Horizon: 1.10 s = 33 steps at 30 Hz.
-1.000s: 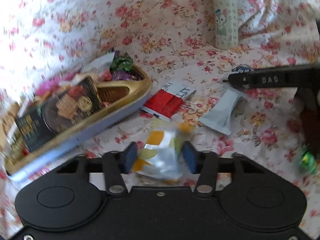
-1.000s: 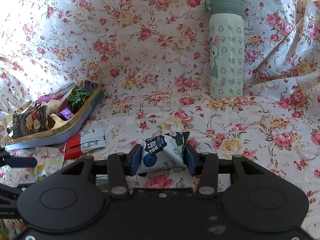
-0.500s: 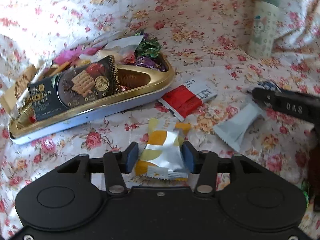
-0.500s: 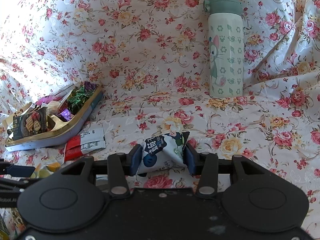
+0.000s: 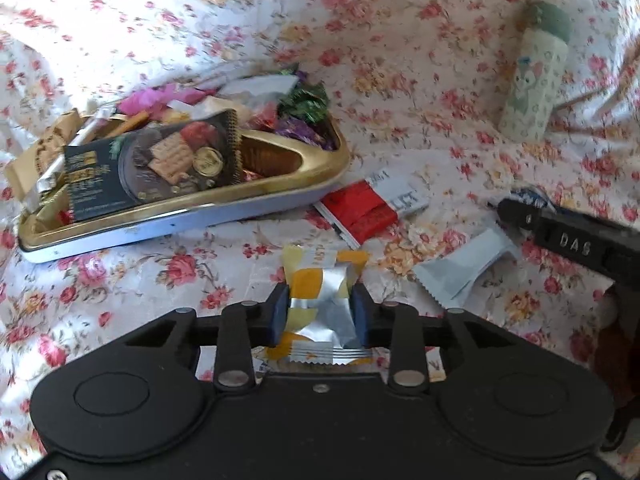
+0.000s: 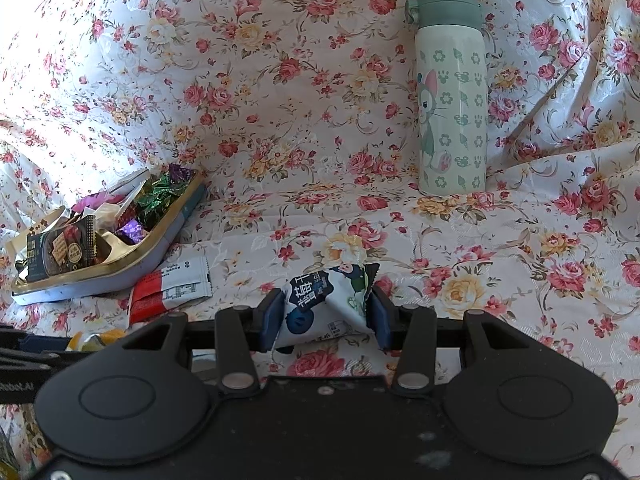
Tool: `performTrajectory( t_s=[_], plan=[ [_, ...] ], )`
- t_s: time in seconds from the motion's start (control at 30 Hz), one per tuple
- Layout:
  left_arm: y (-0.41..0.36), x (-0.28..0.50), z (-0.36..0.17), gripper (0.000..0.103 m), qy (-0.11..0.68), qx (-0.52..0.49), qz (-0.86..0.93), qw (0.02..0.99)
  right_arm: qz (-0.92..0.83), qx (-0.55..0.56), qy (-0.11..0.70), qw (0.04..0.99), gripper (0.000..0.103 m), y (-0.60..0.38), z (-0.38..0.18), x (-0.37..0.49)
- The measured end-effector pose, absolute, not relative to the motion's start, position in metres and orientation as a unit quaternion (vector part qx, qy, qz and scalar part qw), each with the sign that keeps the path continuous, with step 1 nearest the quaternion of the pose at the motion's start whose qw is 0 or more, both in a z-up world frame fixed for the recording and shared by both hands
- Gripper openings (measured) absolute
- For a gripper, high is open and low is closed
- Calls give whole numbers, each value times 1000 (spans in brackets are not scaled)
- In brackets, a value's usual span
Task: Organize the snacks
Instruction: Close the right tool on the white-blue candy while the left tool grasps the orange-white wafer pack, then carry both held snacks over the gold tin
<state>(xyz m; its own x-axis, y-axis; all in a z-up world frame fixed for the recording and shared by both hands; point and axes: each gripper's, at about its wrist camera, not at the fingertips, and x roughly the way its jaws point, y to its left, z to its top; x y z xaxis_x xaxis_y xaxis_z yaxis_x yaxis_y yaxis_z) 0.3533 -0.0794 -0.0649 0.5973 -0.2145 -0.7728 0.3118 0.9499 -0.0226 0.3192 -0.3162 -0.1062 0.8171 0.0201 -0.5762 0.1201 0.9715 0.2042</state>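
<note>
My left gripper (image 5: 320, 312) is shut on a yellow and silver snack packet (image 5: 320, 300), held in front of the gold-rimmed tray (image 5: 280, 188). The tray is full of snacks, with a dark cracker box (image 5: 156, 164) on top. My right gripper (image 6: 324, 312) is shut on a white and blue blueberry snack packet (image 6: 324, 300) above the floral cloth. A red and white packet (image 5: 372, 208) lies beside the tray's right end. A plain white packet (image 5: 460, 268) lies to its right. The tray also shows at the left of the right wrist view (image 6: 152, 248).
A pale green cartoon bottle (image 6: 452, 100) stands upright at the back right on the floral cloth (image 6: 280, 80). The right gripper's body (image 5: 580, 240) reaches in from the right edge of the left wrist view. The cloth rises in folds behind.
My left gripper has lifted and pulled back with the yellow packet, so the tray now sits farther ahead. The right gripper with the blueberry packet has stayed still.
</note>
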Motion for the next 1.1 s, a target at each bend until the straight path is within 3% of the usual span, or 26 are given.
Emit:
performTrajectory(
  t_s=[0.33, 1.1],
  plan=[
    [-60, 313, -31, 42, 385, 34, -111, 916, -27, 116, 301, 946, 47, -316, -106, 319],
    [-19, 172, -33, 42, 454, -7, -81, 887, -31, 111, 300, 947, 47, -315, -106, 319]
  ],
)
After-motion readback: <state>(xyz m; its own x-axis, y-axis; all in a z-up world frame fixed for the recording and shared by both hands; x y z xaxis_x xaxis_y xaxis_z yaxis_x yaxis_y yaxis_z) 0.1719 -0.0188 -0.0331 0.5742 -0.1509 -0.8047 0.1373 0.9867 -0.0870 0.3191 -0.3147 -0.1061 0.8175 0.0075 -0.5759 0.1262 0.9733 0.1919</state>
